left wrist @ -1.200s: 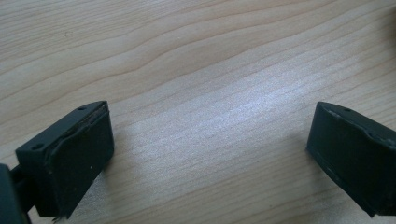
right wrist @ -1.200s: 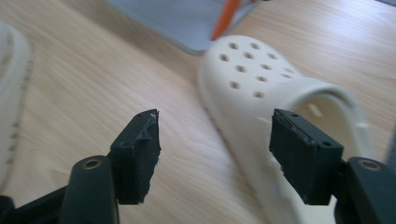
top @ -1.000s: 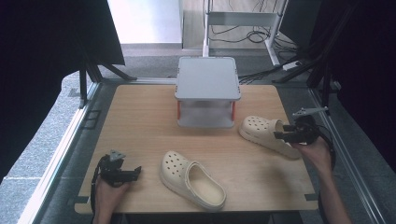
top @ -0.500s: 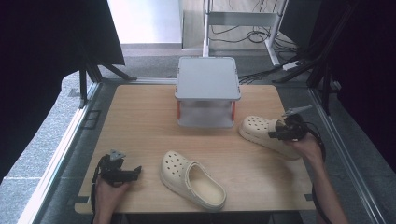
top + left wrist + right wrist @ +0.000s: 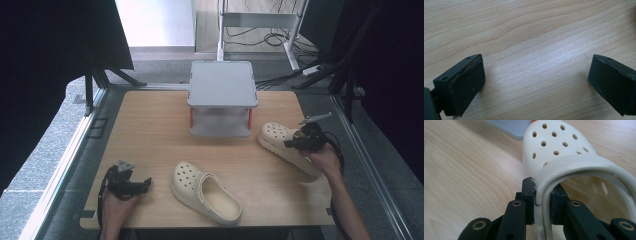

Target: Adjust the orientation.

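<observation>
Two cream clogs lie on the wooden table [image 5: 150, 135]. One clog [image 5: 205, 192] rests near the front middle, its opening up. The other clog [image 5: 280, 140] lies at the right, beside the grey stand [image 5: 222, 97]. My right gripper [image 5: 295, 142] has just been closing and is now shut on this clog's side wall and strap; in the right gripper view the clog [image 5: 564, 157] has its rim pinched between the two pads of the right gripper [image 5: 542, 202]. My left gripper [image 5: 140, 184] rests at the front left, and in its own view the left gripper [image 5: 536, 82] is open over bare wood.
The grey two-level stand with orange posts sits at the back middle of the table. A metal frame rail [image 5: 65, 160] runs along the table's left edge, another [image 5: 360, 145] along the right. Cables [image 5: 280, 35] lie on the floor behind.
My right gripper moved left and down onto the right clog and shut on its rim. The left hand stayed in place.
</observation>
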`<state>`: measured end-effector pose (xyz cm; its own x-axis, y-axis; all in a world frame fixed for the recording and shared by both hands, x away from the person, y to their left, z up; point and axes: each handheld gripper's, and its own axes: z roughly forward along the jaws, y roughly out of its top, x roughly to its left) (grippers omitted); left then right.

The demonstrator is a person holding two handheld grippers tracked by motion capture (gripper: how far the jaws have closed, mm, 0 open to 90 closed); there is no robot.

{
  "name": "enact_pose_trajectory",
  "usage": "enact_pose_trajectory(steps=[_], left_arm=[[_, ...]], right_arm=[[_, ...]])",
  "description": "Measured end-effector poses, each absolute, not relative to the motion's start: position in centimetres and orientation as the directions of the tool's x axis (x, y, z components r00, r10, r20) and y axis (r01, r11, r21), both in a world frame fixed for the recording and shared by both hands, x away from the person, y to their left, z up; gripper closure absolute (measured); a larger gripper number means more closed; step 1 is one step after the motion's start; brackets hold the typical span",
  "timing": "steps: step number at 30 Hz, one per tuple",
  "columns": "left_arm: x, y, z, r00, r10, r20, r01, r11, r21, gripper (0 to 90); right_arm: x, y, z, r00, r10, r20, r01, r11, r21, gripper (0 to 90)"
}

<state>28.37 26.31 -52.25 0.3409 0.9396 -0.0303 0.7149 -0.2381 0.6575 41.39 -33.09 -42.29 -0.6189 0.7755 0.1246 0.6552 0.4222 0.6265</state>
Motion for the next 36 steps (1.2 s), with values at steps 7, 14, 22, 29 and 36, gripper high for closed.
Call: enact_pose_trajectory(steps=[7,14,22,29,36], left_arm=[[28.4,26.3,-52.3,0.343,0.939,-0.031,0.713,-0.239,0.659,1.2],[28.4,26.3,-52.2,0.346,0.938,-0.029,0.713,-0.242,0.658,1.3],[28.4,26.4,-52.2,0.350,0.936,-0.026,0.711,-0.247,0.658,1.5],[28.4,26.4,-52.2,0.352,0.936,-0.029,0.711,-0.247,0.658,1.9],[28.3,26.3,-52.2,0.350,0.936,-0.031,0.710,-0.244,0.660,2.1]], right_arm=[[39.2,-31.6,-39.7,-0.624,0.772,0.124,0.637,0.410,0.653,77.2],[37.3,-28.8,-38.5,-0.651,0.752,0.105,0.611,0.437,0.661,77.2],[36.1,-23.5,-39.1,-0.726,0.679,0.110,0.559,0.489,0.670,77.1],[36.0,-18.3,-40.9,-0.765,0.633,0.120,0.541,0.530,0.653,77.1],[35.7,-15.1,-41.7,-0.782,0.613,0.114,0.529,0.556,0.641,77.0]])
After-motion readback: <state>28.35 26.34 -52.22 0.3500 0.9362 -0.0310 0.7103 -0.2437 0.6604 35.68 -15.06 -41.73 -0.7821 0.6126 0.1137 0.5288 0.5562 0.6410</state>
